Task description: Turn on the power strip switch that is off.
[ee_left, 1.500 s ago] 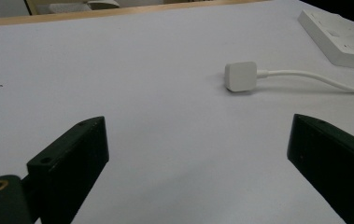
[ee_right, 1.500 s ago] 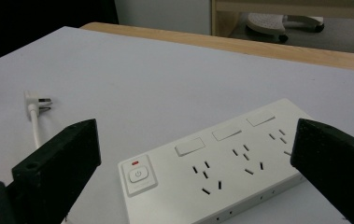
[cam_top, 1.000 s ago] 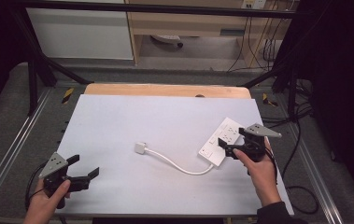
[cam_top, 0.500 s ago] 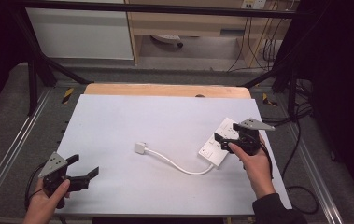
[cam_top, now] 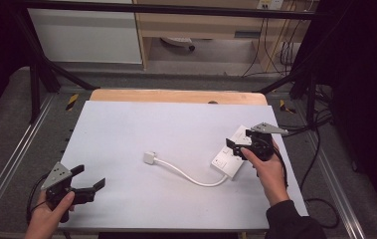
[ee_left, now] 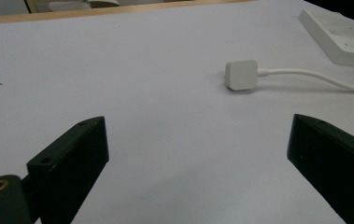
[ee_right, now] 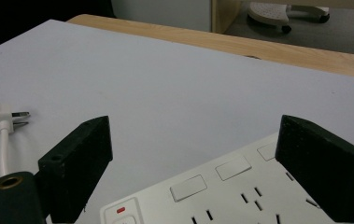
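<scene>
The right gripper, jaws spread wide and empty, hovers over a white power strip at the table's right. The left gripper, equally wide and empty, waits near-left.

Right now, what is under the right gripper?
Under the open right gripper lies the white power strip on the white table: sockets, switches and a red light show. Its far end is covered by the gripper and hand in the high view.
</scene>
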Available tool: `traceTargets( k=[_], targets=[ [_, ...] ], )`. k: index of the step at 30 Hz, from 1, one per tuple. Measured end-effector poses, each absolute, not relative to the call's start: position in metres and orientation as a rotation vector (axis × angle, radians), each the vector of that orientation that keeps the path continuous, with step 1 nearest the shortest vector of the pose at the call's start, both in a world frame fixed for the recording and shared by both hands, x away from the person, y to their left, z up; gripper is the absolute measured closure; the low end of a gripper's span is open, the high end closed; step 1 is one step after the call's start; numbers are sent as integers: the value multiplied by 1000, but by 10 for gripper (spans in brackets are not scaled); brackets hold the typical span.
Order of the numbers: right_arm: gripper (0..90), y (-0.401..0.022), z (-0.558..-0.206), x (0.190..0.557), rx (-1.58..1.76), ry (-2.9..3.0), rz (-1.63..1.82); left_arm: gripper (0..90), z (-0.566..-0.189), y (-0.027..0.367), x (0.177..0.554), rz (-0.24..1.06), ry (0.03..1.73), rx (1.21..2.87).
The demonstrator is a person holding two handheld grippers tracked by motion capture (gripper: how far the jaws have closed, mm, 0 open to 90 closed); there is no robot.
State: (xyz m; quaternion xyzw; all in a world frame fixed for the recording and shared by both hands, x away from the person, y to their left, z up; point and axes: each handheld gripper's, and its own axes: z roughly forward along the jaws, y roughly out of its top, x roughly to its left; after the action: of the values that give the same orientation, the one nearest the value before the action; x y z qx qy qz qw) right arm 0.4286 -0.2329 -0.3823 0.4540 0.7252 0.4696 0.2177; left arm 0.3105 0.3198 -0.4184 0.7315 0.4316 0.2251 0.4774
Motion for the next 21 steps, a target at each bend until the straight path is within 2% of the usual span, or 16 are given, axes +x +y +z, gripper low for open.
traceTargets(
  k=[10, 21],
  targets=[
    [215, -230, -390, 437, 1268, 2035, 1310, 57, -419, 319, 311, 547, 1052, 1787],
    [410, -226, -399, 445, 1268, 2081, 1310, 57, -419, 318, 311, 551, 1043, 1804]
  ],
)
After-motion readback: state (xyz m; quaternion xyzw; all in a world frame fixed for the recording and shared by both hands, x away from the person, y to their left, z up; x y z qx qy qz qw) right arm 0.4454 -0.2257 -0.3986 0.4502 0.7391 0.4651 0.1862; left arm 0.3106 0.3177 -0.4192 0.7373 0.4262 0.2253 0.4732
